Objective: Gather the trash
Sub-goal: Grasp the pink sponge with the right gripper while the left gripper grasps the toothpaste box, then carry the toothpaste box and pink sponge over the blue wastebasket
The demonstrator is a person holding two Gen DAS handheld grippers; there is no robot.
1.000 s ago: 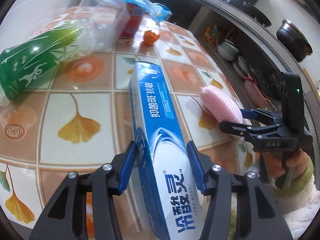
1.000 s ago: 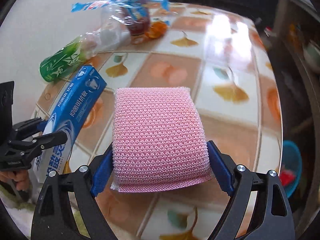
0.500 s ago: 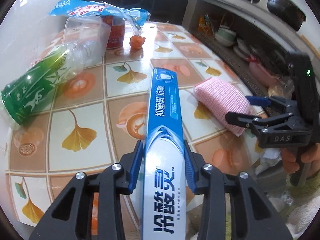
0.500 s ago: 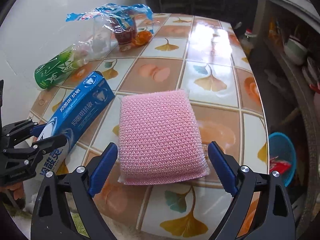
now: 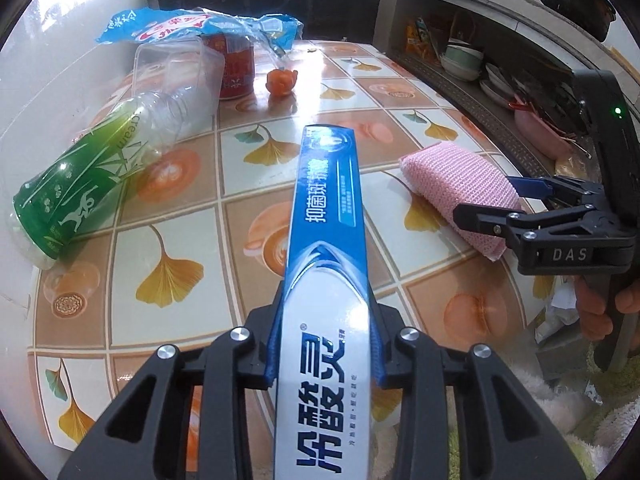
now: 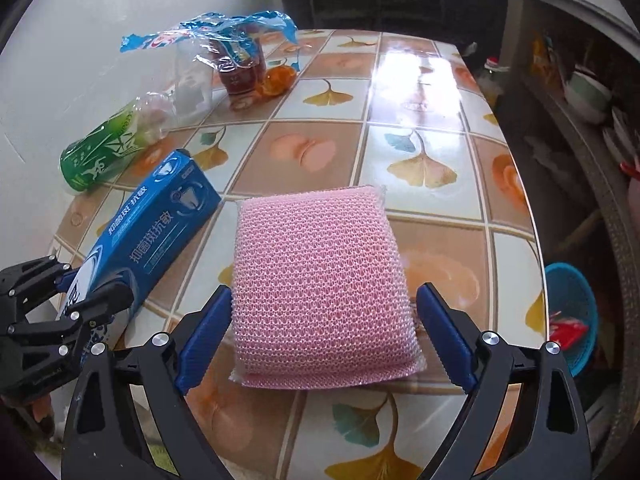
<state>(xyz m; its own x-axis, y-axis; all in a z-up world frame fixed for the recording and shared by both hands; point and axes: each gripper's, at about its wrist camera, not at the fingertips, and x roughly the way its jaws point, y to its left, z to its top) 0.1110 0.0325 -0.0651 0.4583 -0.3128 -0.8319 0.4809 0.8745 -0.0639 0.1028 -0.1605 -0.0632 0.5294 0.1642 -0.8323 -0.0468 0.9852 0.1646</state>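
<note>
Your left hand-held gripper [image 5: 325, 344] is clamped on the toothpaste box [image 5: 326, 264], whose long axis runs straight ahead over the desk [image 5: 168, 216]. Your right hand-held gripper [image 6: 324, 336] stands wide around the pink sponge [image 6: 320, 284] lying flat there, pads apart from it; the blue basket [image 6: 576, 312] sits low to your right, nearer that hand

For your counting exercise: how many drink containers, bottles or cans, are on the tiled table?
2. A green-labelled plastic bottle lies on its side at the table's left edge; a red can stands behind it under a blue plastic wrapper. More could be hidden behind the wrapper.
</note>
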